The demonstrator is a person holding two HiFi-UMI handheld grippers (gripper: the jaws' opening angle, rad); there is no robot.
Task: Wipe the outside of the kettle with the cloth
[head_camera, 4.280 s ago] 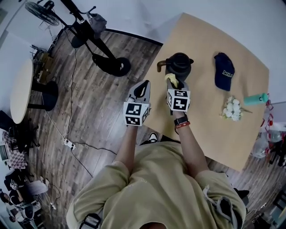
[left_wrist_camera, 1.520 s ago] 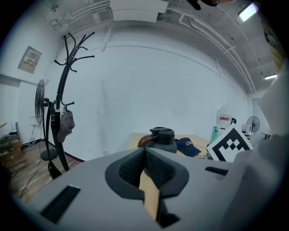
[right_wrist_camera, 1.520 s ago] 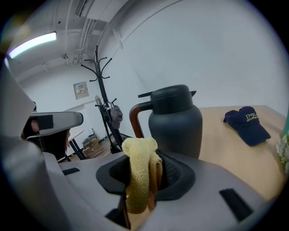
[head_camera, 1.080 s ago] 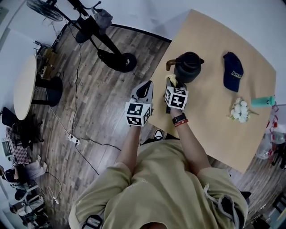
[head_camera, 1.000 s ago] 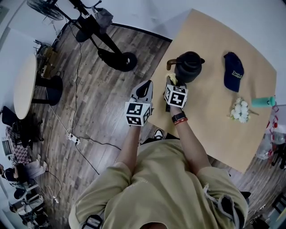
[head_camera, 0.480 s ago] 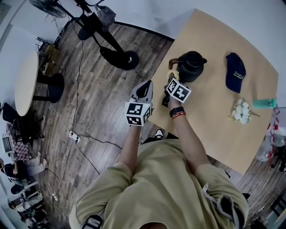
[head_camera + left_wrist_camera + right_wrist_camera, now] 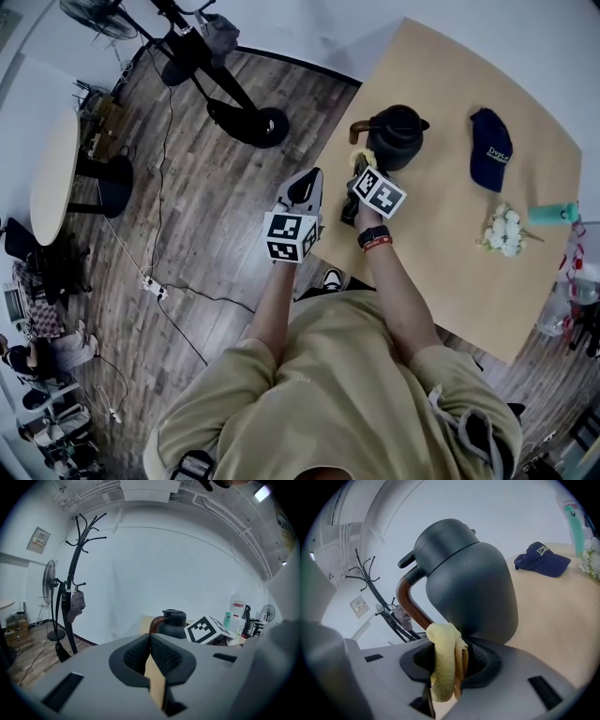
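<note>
Right gripper (image 7: 360, 169) has tilted leftward beside the kettle (image 7: 397, 138).
Head view: it holds the yellow cloth (image 7: 364, 157) by the kettle, upper centre, on the table (image 7: 469, 272). Left gripper view: left gripper (image 7: 150, 654) closed, empty. Right gripper view: fingers pinch the cloth against the kettle's lower wall.

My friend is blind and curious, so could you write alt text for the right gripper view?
The right gripper pinches a bunched yellow cloth right in front of a dark grey kettle with a brown handle, filling the view's middle. The kettle stands on a light wooden table; a navy cap lies farther back, at right.
</note>
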